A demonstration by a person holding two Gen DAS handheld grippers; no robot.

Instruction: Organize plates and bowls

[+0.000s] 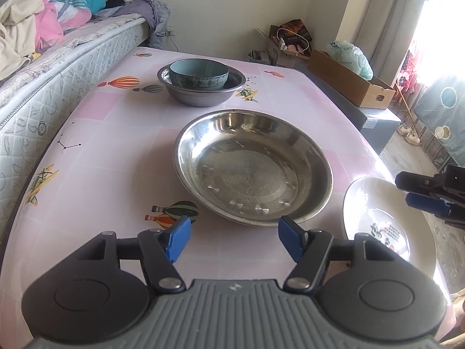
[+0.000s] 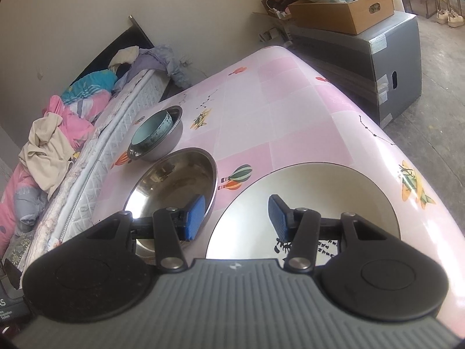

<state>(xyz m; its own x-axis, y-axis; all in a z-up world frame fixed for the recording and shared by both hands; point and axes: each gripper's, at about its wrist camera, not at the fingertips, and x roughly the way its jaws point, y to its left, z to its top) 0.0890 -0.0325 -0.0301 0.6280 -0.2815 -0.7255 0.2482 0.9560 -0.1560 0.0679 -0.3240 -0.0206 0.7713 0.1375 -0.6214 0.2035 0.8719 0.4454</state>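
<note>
A wide steel plate [image 1: 252, 168] lies mid-table, also seen in the right wrist view as the steel plate [image 2: 171, 180]. Behind it a teal ceramic bowl [image 1: 199, 74] sits inside a steel bowl [image 1: 200, 93]. A white plate [image 1: 375, 218] with a printed picture lies at the table's right edge. My left gripper [image 1: 234, 240] hovers open just in front of the steel plate, nothing between its fingers. My right gripper [image 2: 235, 218] is open over the near-left rim of the white plate [image 2: 319, 192], and shows as blue-padded fingers [image 1: 424, 200] at the right.
The pink patterned tablecloth [image 1: 116, 151] covers the table. A mattress with piled clothes [image 1: 35, 29] borders its left side. Past the far right corner a cardboard box [image 1: 348, 84] with a plastic bag rests on a grey cabinet [image 2: 386, 67].
</note>
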